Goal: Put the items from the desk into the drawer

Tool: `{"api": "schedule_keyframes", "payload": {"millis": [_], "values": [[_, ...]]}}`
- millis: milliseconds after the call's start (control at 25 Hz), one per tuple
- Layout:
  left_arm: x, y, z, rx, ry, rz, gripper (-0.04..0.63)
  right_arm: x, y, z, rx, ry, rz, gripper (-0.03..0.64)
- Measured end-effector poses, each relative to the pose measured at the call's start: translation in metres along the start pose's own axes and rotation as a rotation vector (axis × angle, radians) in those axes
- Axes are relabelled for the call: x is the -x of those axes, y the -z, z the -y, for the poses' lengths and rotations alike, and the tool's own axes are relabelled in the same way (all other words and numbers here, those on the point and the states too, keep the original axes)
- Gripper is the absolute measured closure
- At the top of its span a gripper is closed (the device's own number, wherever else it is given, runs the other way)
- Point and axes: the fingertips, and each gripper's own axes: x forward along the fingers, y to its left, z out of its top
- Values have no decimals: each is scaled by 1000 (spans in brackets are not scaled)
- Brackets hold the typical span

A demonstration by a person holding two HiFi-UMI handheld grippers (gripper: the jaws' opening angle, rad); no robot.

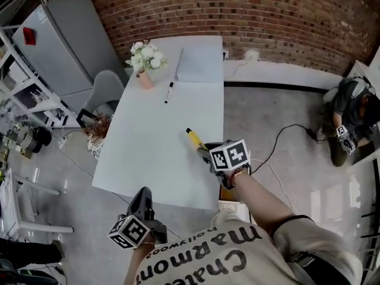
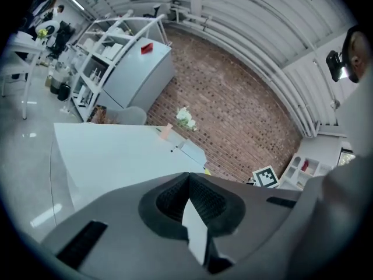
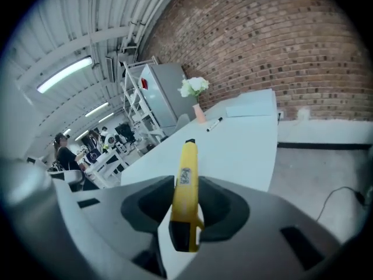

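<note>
On the desk [image 1: 148, 153], the vase [image 1: 144, 70] stood at the far left corner, with the folder [image 1: 199, 64] to its right and the marker [image 1: 169, 92] just nearer, between them. The cutter [image 1: 194, 137] sat between the jaws of the right gripper [image 1: 205, 150], above the near right edge. The left gripper [image 1: 142, 195] hung before the near edge.

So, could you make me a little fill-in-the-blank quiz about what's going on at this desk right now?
1. The right gripper is shut on a ____ box cutter.
2. The left gripper has its jaws together with ____ between them.
3. The flowers in the vase are ____.
4. The wall behind the desk is built of ____.

Missing words: yellow; nothing; white; brick.
</note>
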Motion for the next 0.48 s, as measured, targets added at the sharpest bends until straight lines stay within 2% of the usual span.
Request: {"api": "schedule_keyframes", "payload": {"millis": [280, 480], "values": [[34, -12, 18, -64, 111, 19, 595, 57, -2, -80, 5, -31, 165, 485], [47, -11, 27, -87, 169, 13, 595, 82, 1, -106, 31, -9, 228, 485]]}}
